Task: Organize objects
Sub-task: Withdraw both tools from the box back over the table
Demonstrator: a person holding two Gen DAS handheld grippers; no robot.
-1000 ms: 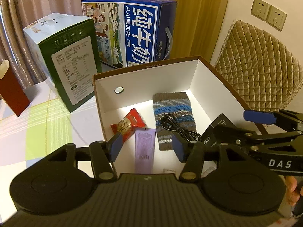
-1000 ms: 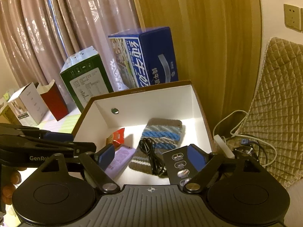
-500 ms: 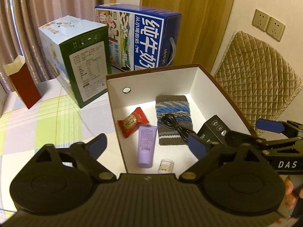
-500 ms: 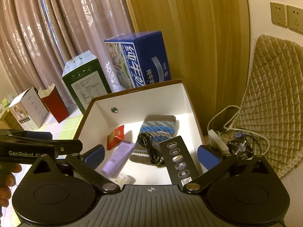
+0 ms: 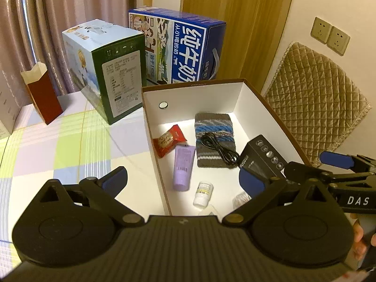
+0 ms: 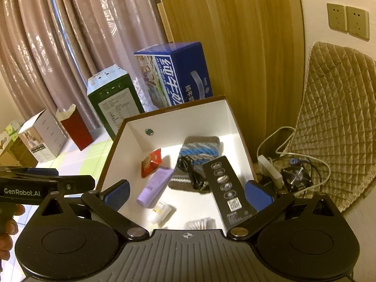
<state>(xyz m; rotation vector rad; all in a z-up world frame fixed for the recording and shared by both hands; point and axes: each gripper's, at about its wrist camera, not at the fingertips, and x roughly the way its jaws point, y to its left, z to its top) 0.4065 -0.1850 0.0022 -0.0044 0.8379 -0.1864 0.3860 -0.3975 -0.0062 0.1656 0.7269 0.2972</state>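
Box [image 5: 263, 98], frame centre, holding sock [image 5: 212, 138], cable [image 5: 218, 146], tube [image 5: 183, 166], snack [image 5: 169, 139], bottle [image 5: 203, 193], black carton [image 5: 263, 155]; left gripper [image 5: 183, 183] opening, right gripper [image 6: 188, 193] spread wide, both empty; best lifted straight clear of rim.

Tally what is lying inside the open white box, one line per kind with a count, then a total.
Red snack packet: 1
Purple tube: 1
Knitted striped pouch: 1
Black cable: 1
Black carton: 1
Small white bottle: 1
Clear crinkly wrapper, partly hidden: 1
Total: 7
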